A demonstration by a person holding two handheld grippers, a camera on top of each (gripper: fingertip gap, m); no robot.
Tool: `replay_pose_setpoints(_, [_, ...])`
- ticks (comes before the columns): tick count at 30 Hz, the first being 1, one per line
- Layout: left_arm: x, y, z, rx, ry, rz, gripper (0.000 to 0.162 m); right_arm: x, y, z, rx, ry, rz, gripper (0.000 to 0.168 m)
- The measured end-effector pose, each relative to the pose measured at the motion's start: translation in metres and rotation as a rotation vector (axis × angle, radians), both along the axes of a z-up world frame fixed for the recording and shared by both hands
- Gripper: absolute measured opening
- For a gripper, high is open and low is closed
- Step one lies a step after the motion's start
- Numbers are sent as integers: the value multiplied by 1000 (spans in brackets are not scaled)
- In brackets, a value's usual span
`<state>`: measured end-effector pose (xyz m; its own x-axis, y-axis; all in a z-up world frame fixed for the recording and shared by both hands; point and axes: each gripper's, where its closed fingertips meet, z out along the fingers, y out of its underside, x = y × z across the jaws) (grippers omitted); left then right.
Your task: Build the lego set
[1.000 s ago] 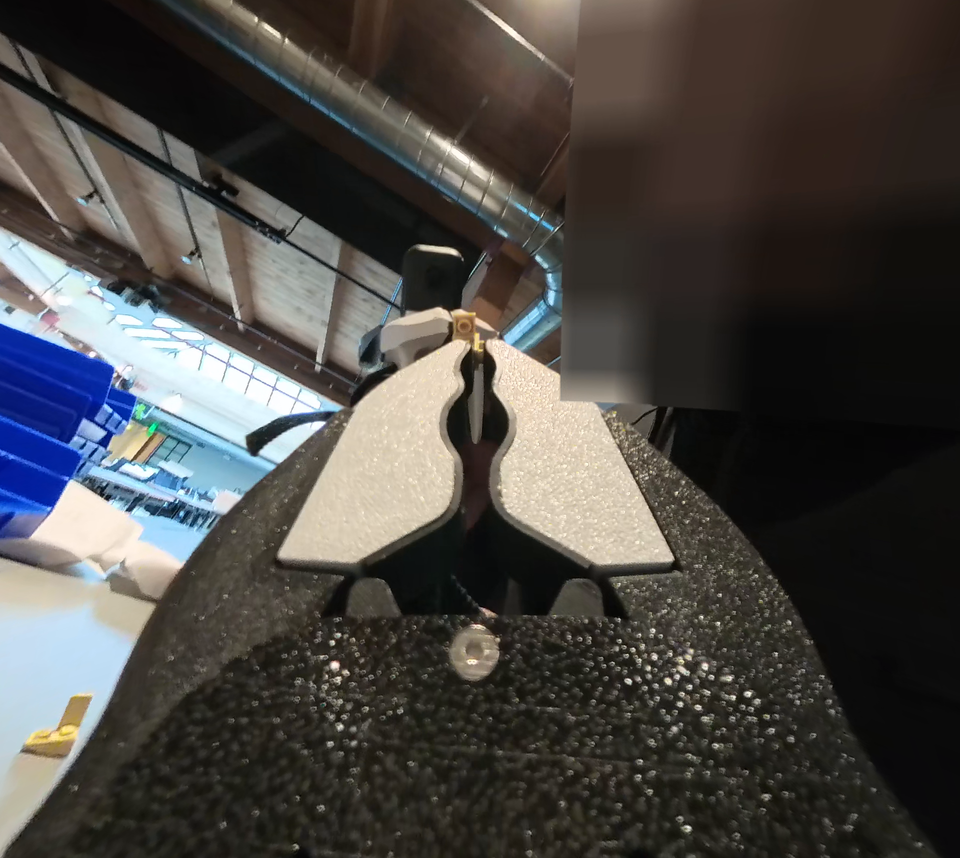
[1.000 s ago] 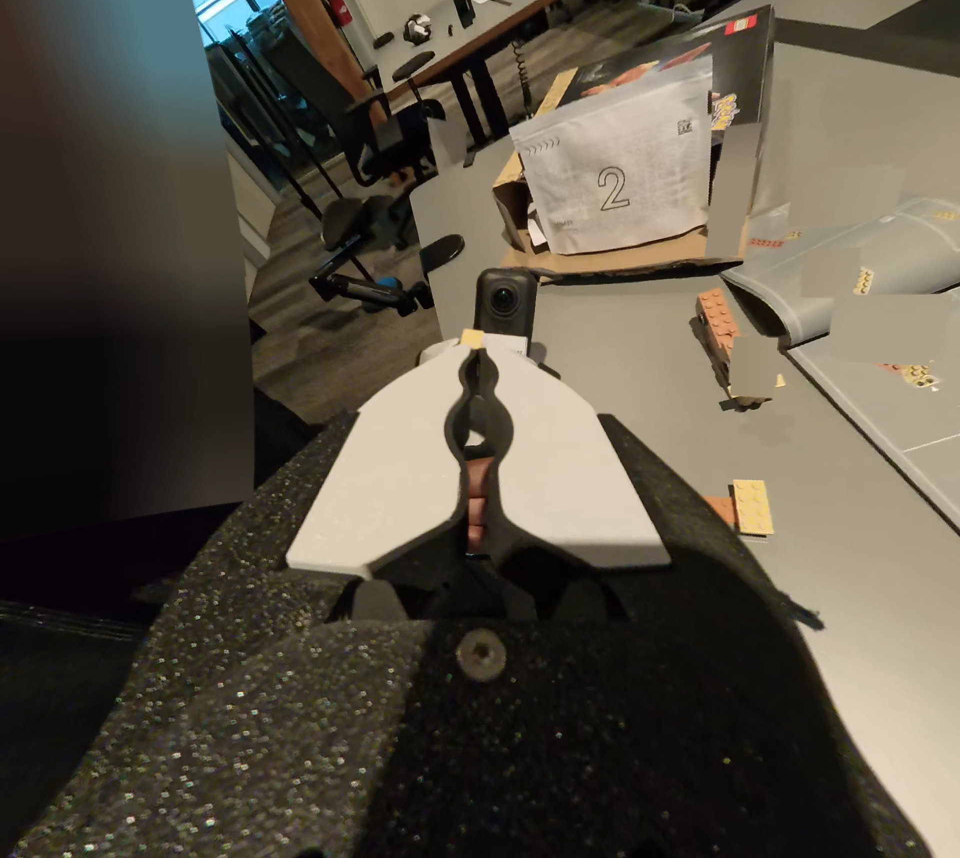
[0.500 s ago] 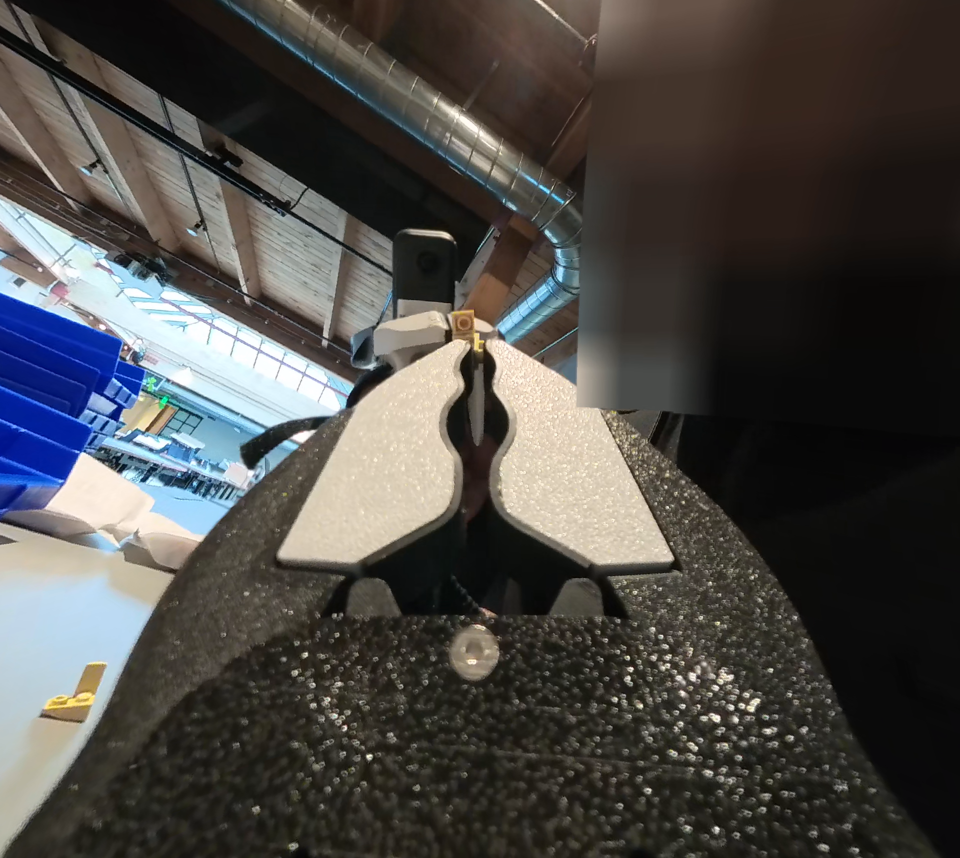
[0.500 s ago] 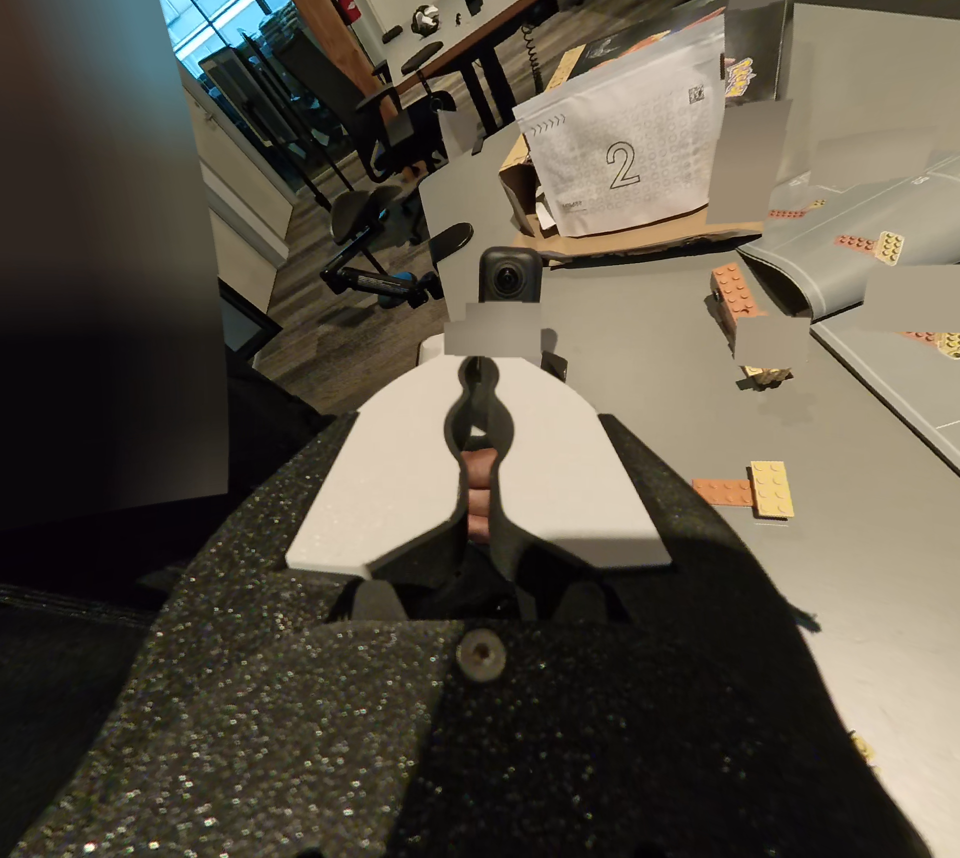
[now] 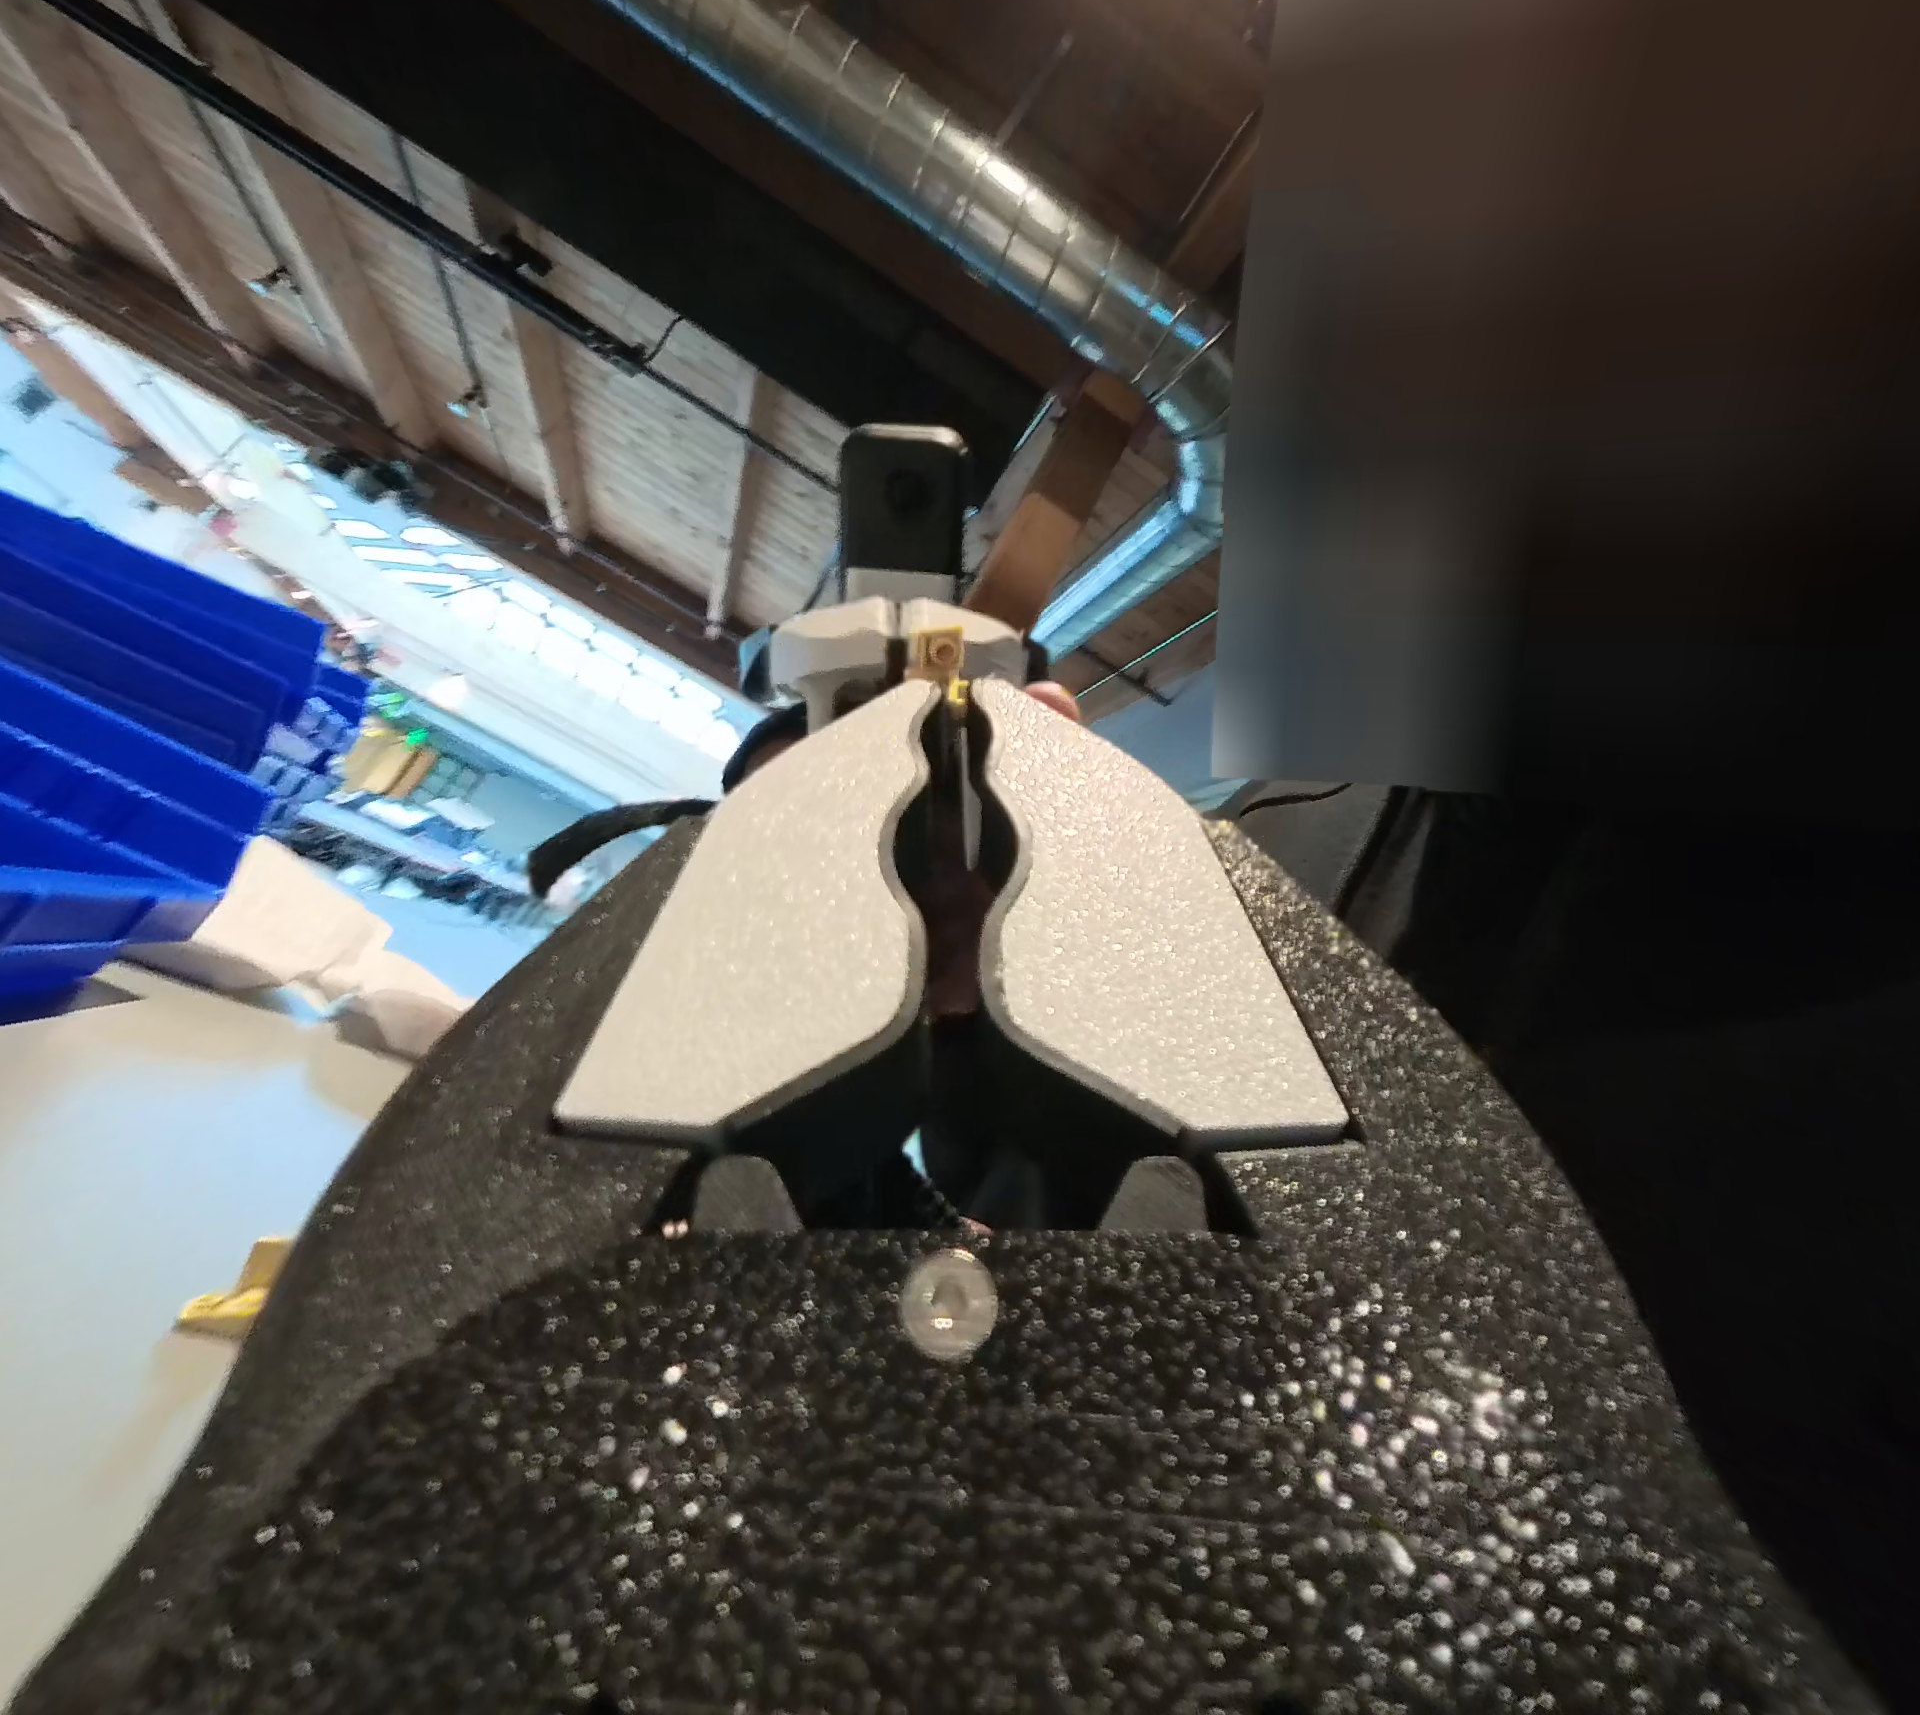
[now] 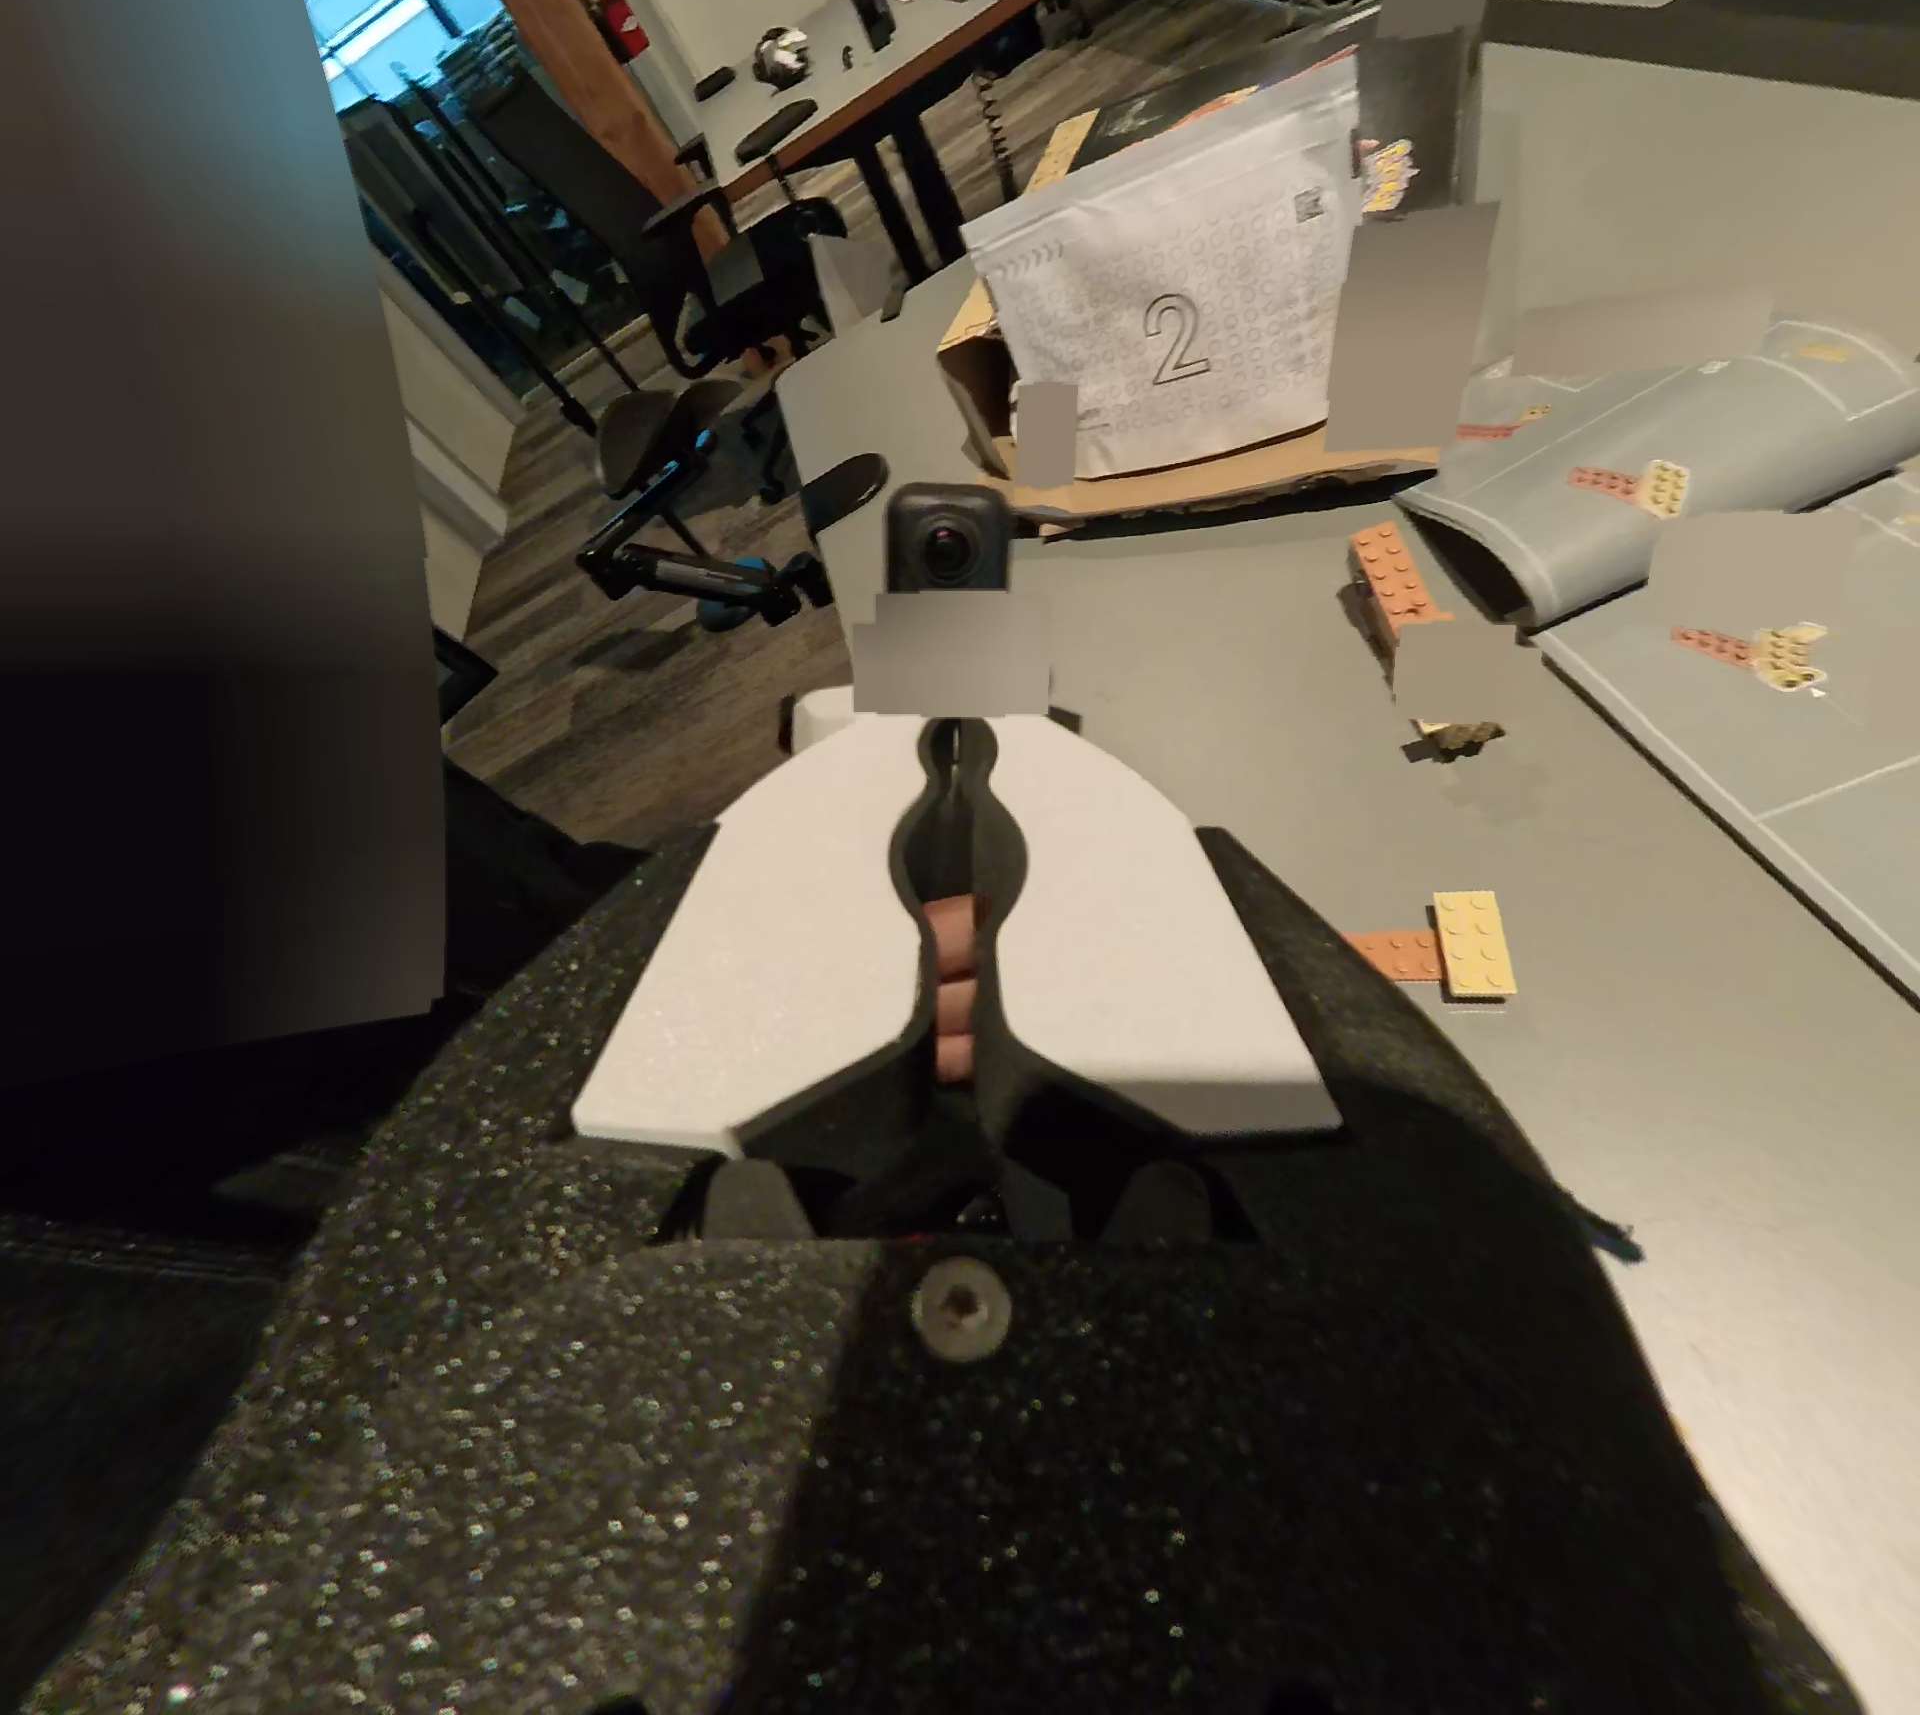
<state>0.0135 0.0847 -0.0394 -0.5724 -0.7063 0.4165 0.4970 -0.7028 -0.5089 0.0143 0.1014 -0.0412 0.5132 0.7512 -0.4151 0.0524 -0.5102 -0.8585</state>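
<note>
Right hand-held gripper [image 6: 958, 735] closed, tips facing another gripper [image 6: 945, 564]; tan plate [image 6: 1473, 943] on grey table [image 6: 1299, 782].

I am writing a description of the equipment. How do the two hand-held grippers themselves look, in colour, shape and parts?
Both look the same. The left gripper and the right gripper each have a black, speckled, rounded body with one screw in the middle. On it sit two pale grey, grainy fingers with wavy inner edges. The right gripper also carries a small black camera, seen in the left wrist view. No sleeve shows clearly.

Opposed wrist cameras, tongs tip-to-tip
</note>
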Motion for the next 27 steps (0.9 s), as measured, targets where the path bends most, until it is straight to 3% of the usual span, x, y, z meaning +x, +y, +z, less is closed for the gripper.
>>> replay_pose_setpoints(8, [8,1,1,-28,49,68,2,6,9,-4,50,-19,-133,0])
replay_pose_setpoints(16, [26,18,-9,-163,112,129,2,27,34,-20,60,8,-338,0])
replay_pose_setpoints(27, [49,35,-21,-231,184,162,2,54,49,-35,141,-125,-452,0])
